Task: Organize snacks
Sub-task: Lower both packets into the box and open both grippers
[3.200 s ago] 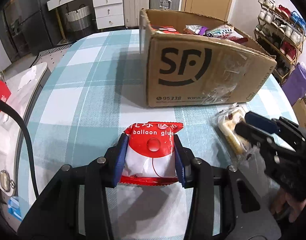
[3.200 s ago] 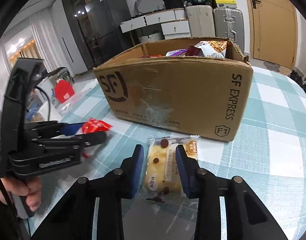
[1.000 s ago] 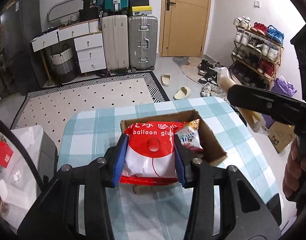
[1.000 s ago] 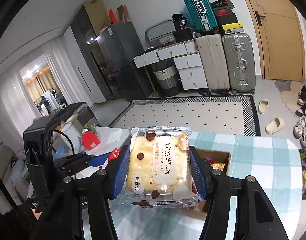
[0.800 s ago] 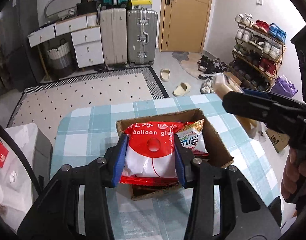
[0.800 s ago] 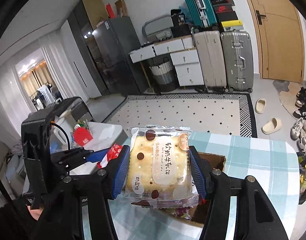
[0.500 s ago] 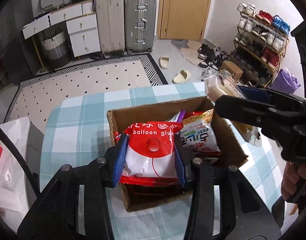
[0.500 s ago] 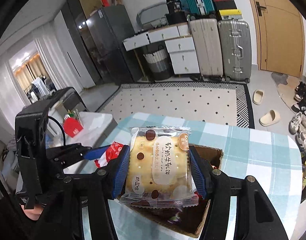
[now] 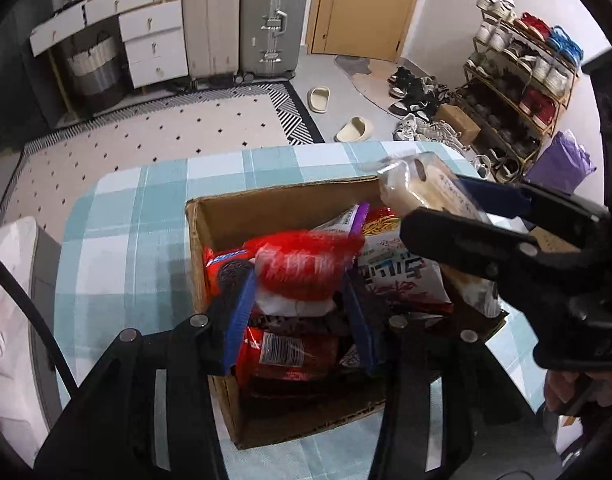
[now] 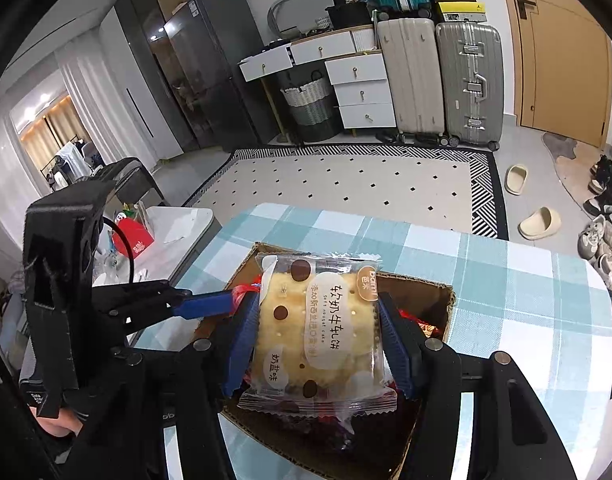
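Note:
The open cardboard box (image 9: 266, 216) stands on the checked table, holding several snack bags. My left gripper (image 9: 296, 280) hangs over the box's left part with its jaws opening. The red and white balloon glue packet (image 9: 306, 264) shows blurred and tipped forward, slipping out from between the blue pads toward the bags below. My right gripper (image 10: 318, 312) is shut on a clear-wrapped biscuit packet (image 10: 318, 328) above the box (image 10: 426, 284). In the left wrist view that packet (image 9: 426, 184) and the right gripper (image 9: 438, 208) hover over the box's far right corner.
A white and red bag (image 9: 398, 276) and a red packet (image 9: 290, 350) lie in the box. The checked tablecloth (image 9: 138, 240) surrounds it, with a white side table (image 10: 178, 224) to the left. Beyond are a patterned rug, suitcases (image 10: 466, 80) and a shoe rack (image 9: 518, 80).
Both grippers have come down over the box, which now looms larger. The red packet, held firmly before, now tips forward out of the left jaws. The biscuit packet stays gripped.

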A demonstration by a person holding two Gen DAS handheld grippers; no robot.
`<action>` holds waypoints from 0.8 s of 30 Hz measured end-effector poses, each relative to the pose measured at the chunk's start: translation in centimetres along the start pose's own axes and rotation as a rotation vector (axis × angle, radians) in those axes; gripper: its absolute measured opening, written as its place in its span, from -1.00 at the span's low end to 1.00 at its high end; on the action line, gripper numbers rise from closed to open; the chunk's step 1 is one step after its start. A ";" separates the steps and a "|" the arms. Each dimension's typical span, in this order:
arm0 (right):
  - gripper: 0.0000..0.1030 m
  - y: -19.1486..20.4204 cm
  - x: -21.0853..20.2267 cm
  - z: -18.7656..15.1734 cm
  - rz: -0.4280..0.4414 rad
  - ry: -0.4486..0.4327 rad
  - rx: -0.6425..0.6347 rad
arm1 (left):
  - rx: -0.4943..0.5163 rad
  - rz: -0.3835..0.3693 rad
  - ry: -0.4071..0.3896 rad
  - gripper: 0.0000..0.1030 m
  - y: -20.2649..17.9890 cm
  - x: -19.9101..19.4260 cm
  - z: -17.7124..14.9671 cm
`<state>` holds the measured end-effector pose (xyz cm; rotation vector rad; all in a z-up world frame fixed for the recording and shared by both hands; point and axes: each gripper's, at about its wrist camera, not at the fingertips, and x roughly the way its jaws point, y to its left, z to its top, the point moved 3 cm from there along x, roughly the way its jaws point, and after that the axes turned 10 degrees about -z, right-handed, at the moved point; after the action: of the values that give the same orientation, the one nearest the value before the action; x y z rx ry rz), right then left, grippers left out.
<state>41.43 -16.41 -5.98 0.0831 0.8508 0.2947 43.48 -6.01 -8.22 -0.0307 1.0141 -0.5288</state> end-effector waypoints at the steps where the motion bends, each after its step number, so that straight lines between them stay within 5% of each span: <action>1: 0.13 0.0 0.1 -0.1 0.002 0.004 0.002 | -0.012 -0.010 -0.010 -0.17 0.2 -0.2 0.0; 4: 0.20 -0.1 0.0 -0.2 0.016 0.009 0.022 | -0.032 -0.001 -0.016 0.05 0.7 -0.8 0.0; 18: 0.37 -0.8 -8.3 -1.2 0.021 -0.136 0.066 | 0.080 0.104 -0.174 0.08 -2.7 -9.3 -3.4; 20: 0.54 -0.9 -10.6 -1.5 0.025 -0.182 0.072 | 0.101 0.122 -0.200 0.17 -3.6 -10.8 -4.0; 24: 0.56 -1.0 -14.8 -2.3 0.028 -0.270 0.082 | 0.114 0.141 -0.271 0.47 -4.9 -14.5 -5.0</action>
<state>30.72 -21.79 3.09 0.2067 0.5940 0.2679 31.38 -2.94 1.93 0.0685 0.7144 -0.4395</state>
